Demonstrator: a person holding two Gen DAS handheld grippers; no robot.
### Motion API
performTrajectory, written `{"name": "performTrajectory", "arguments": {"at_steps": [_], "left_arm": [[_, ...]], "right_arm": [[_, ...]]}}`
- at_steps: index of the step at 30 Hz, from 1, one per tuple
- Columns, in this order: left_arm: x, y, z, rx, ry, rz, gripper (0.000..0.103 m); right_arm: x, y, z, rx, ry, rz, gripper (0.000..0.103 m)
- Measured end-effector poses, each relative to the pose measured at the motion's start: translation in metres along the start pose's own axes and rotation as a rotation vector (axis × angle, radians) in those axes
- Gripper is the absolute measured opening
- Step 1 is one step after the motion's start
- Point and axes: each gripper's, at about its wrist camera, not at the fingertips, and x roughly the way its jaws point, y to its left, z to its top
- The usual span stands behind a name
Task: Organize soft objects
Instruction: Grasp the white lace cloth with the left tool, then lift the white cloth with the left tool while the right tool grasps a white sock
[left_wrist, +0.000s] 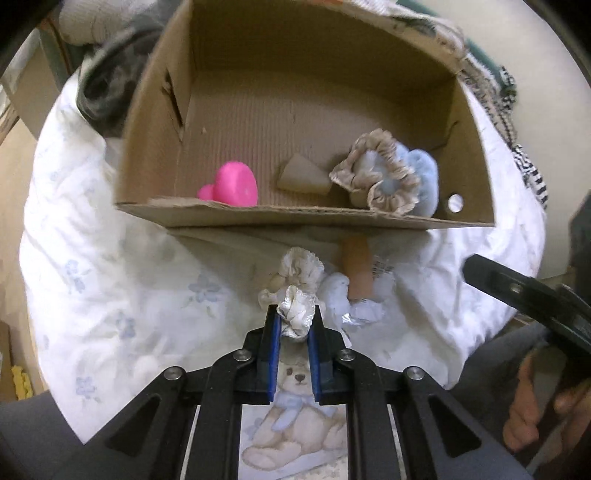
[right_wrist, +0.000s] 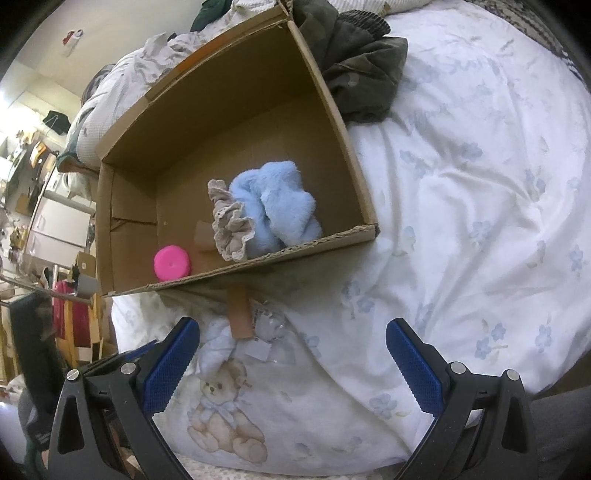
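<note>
My left gripper (left_wrist: 294, 322) is shut on a silvery-white ruffled scrunchie (left_wrist: 297, 310), which lies on the white bedcover just in front of the cardboard box (left_wrist: 280, 218). A beige frilled scrunchie (left_wrist: 300, 266) sits right behind it, touching it. Inside the box are a pink heart-shaped toy (left_wrist: 233, 184), a beige frilled scrunchie (left_wrist: 373, 173) and a fluffy light-blue piece (left_wrist: 424, 177). In the right wrist view the same blue piece (right_wrist: 277, 210) and pink toy (right_wrist: 171, 265) show in the box (right_wrist: 258, 265). My right gripper (right_wrist: 293, 328) hangs open over the bedcover, holding nothing.
The floral bedcover (right_wrist: 461, 184) with a teddy-bear print (right_wrist: 221, 417) spreads wide to the right of the box. A dark green garment (right_wrist: 362, 66) is bunched behind the box. A brown tape strip (right_wrist: 238, 314) hangs from the box's front. Cluttered shelves (right_wrist: 44, 206) stand at left.
</note>
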Motion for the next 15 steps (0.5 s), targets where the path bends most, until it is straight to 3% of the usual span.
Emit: {"name": "performTrajectory", "arguments": {"at_steps": [6,10,11,12,15], "left_arm": [[-0.028,0.02,-0.007,-0.037,-0.056,-0.005,0.012],[-0.045,0.041,-0.013,-0.087,-0.089,0.037,0.012],[-0.047,0.042,-0.014,-0.093,-0.093,0.043,0.012],[-0.049,0.044,-0.014,-0.101,-0.1,0.053,0.012],[-0.051,0.047,-0.014,-0.116,-0.109,0.058,0.012]], "right_arm": [[0.006,0.004,-0.001,0.001,0.024,0.02,0.103],[0.02,0.017,-0.004,-0.008,0.1,0.125,0.101],[0.025,0.023,-0.005,-0.012,0.123,0.164,0.095],[0.031,0.03,-0.005,-0.019,0.151,0.198,0.08],[0.051,0.047,-0.006,-0.035,0.214,0.215,0.066]]}}
